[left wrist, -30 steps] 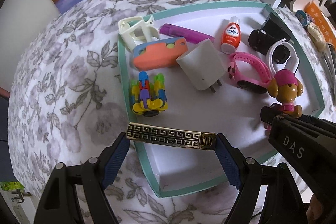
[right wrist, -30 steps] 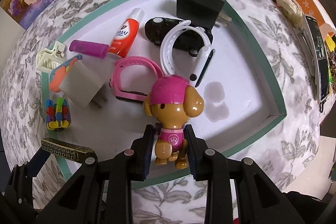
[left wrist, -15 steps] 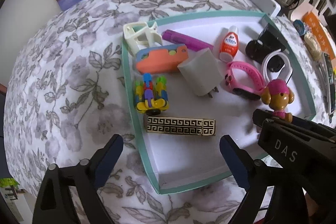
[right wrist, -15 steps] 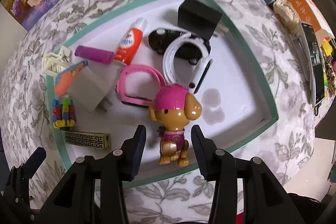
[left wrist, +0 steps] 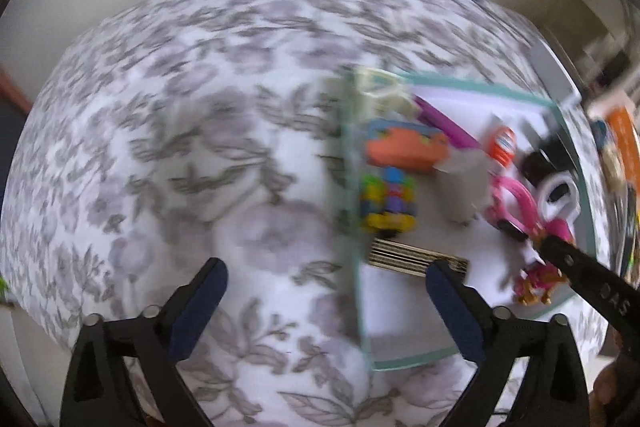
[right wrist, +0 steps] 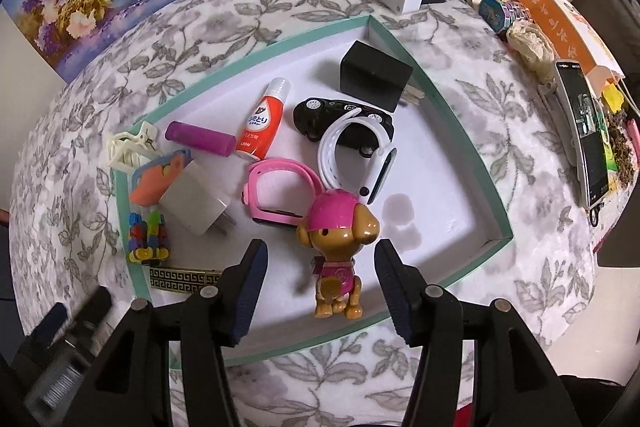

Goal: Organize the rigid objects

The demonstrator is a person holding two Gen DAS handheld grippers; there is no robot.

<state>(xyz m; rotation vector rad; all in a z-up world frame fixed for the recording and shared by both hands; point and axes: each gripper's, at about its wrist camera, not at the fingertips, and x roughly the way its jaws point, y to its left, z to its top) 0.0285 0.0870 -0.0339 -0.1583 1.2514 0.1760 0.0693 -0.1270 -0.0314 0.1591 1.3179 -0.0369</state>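
A white tray with a teal rim (right wrist: 460,131) (left wrist: 356,291) holds several small objects. A toy dog in a pink helmet (right wrist: 338,247) (left wrist: 538,279) stands near the tray's front edge. My right gripper (right wrist: 318,269) is open, its fingers on either side of the dog and apart from it. A gold patterned bar (right wrist: 182,278) (left wrist: 412,259) lies flat at the tray's front left corner. My left gripper (left wrist: 326,285) is open and empty over the floral cloth, left of the tray; its view is motion-blurred.
The tray also holds a white charger (right wrist: 196,203), a black charger (right wrist: 374,77), pink (right wrist: 276,187) and white (right wrist: 352,155) watch bands, a red tube (right wrist: 264,123), a purple stick (right wrist: 200,139) and a colourful block toy (right wrist: 148,237). A phone (right wrist: 586,127) and clutter lie right.
Both grippers opened and released their objects: the gold bar now lies in the tray and the dog stands free. The left gripper has since swung left, away from the tray.
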